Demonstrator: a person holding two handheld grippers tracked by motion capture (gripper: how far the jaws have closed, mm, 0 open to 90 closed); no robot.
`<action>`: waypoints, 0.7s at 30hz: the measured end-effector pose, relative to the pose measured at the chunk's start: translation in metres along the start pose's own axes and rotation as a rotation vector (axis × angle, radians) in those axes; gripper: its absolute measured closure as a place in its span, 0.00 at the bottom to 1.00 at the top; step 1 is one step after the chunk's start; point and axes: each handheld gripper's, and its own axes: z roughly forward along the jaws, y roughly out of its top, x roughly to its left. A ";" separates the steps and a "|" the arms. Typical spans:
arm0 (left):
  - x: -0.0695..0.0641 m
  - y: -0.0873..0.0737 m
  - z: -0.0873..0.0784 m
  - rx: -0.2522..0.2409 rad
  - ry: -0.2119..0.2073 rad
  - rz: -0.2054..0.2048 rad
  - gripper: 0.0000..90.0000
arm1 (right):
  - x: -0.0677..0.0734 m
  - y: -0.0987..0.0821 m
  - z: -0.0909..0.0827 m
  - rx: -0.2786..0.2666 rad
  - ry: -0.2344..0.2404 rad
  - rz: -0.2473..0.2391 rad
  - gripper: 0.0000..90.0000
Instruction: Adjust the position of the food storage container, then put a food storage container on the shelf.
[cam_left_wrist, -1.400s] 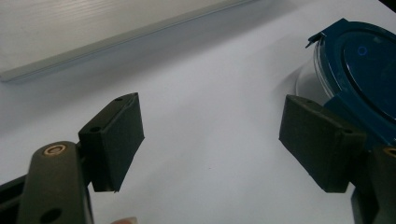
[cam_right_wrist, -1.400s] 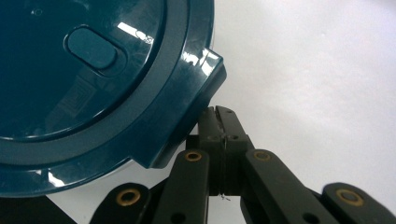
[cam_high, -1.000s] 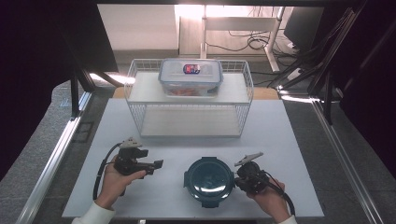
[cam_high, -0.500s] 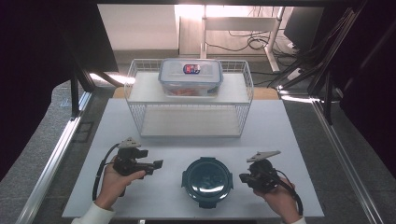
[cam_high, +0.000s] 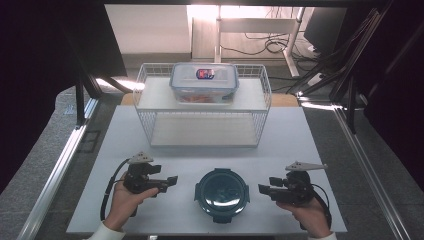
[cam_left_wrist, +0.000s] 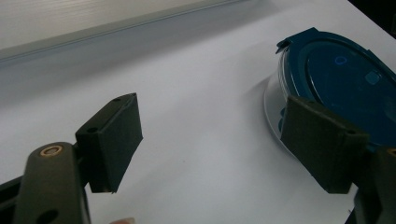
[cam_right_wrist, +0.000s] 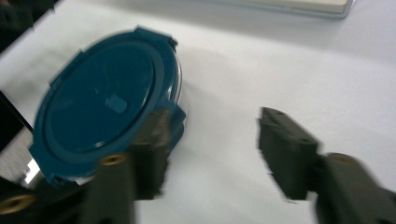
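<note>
Left gripper (cam_high: 171, 180): jaws wide, empty, left of round blue-lidded container (cam_high: 222, 193). Container: resting at front centre of white table (cam_high: 125, 130). Right gripper (cam_high: 263, 189): withdrawn rightward since earlier frames, jaws just opened, nothing between. Container likely released.

A dark teal lid (cam_high: 222, 194) covers the round container on the white table (cam_high: 150, 145). Behind it, the white wire rack (cam_high: 202, 107) holds a clear box (cam_high: 204, 82) with a red-and-blue label.

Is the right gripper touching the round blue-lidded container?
Apart. The high view shows bare white table between the right gripper and the round blue-lidded container; its jaws have just been opening, nothing between them.
</note>
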 end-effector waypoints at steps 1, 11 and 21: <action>-0.001 0.000 0.000 0.001 -0.002 -0.010 0.21 | -0.001 0.000 0.000 -0.011 0.011 0.008 0.35; -0.014 -0.004 0.006 0.025 -0.028 -0.083 0.16 | -0.002 -0.004 0.010 -0.019 0.087 0.067 0.24; -0.024 -0.007 0.022 0.082 -0.088 -0.152 0.14 | 0.004 -0.009 0.030 0.028 0.117 0.101 0.22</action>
